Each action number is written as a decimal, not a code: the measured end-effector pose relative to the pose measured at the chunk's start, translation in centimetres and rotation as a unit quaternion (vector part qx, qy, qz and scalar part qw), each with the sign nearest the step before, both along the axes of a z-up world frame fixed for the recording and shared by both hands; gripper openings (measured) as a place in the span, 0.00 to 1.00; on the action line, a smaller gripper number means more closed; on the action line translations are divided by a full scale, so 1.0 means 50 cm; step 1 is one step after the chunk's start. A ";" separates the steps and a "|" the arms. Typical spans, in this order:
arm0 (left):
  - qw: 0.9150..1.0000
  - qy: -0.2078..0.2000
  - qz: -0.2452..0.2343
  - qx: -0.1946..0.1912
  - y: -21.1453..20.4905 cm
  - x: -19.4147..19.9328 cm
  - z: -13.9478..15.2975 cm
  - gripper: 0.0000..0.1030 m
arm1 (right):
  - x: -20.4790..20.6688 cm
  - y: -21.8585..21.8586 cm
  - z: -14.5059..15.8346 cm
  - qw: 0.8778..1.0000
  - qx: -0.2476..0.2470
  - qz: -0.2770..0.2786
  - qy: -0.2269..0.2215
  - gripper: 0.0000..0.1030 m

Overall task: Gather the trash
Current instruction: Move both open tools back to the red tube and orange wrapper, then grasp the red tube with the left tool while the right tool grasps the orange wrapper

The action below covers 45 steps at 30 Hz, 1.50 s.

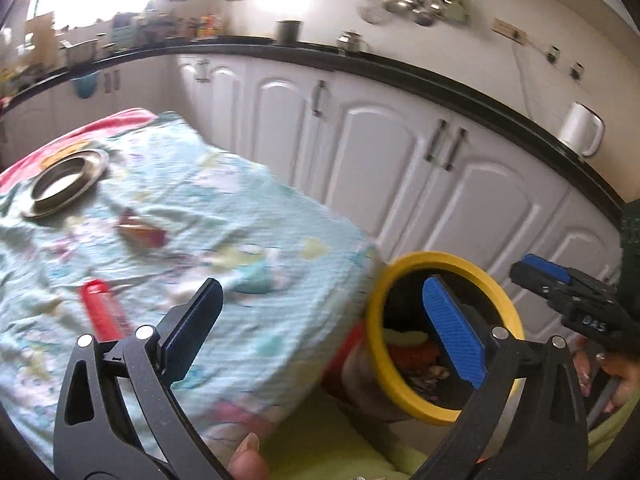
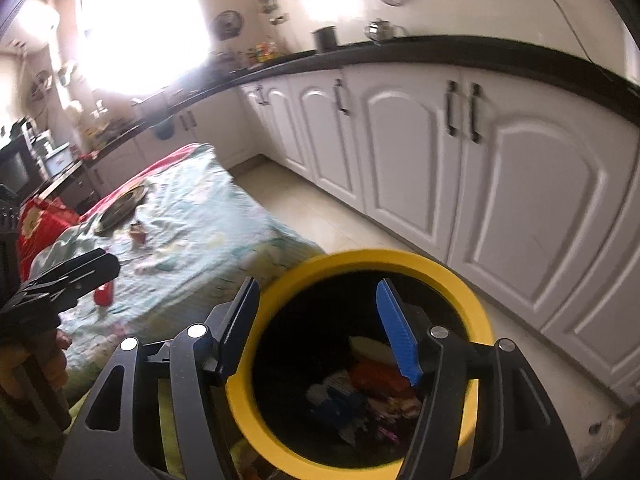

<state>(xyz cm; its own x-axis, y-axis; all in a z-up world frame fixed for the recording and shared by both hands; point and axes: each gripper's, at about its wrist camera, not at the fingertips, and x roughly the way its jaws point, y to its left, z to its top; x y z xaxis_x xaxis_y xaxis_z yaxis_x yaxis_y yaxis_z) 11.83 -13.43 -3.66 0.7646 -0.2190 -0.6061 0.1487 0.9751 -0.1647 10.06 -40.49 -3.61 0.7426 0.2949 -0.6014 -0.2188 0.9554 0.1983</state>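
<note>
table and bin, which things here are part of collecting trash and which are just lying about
Part of the job:
yellow-rimmed bin with trash inside
red tube on the cloth
small red wrapper on the cloth

Just lying about:
steel plate
white jug on the counter
hanging utensils

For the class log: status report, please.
Both grippers open, empty. Bin holds trash. Red tube, wrapper on cloth. Nothing blocking.

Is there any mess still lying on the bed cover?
Yes. A red wrapper and a small crumpled wrapper lie loose on the rumpled cover, outside the yellow-rimmed bin. A metal plate sits there too.
</note>
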 end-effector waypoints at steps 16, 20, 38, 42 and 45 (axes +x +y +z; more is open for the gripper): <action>0.992 -0.011 0.123 -0.016 0.203 -0.016 0.006 0.89 | 0.092 0.259 0.088 0.988 -0.010 0.153 -0.033 0.59; 0.989 0.003 0.144 -0.018 0.235 -0.014 -0.011 0.89 | 0.123 0.320 0.090 0.983 -0.018 0.181 -0.029 0.59; 0.980 0.093 0.150 -0.088 0.300 0.005 -0.114 0.68 | 0.285 0.588 0.000 0.948 -0.069 0.309 0.039 0.58; 0.980 0.110 0.140 -0.093 0.288 0.007 -0.135 0.62 | 0.308 0.633 -0.029 0.940 -0.086 0.327 0.054 0.55; 0.981 0.107 0.136 -0.088 0.279 0.004 -0.138 0.61 | 0.325 0.656 -0.050 0.937 -0.093 0.331 0.066 0.53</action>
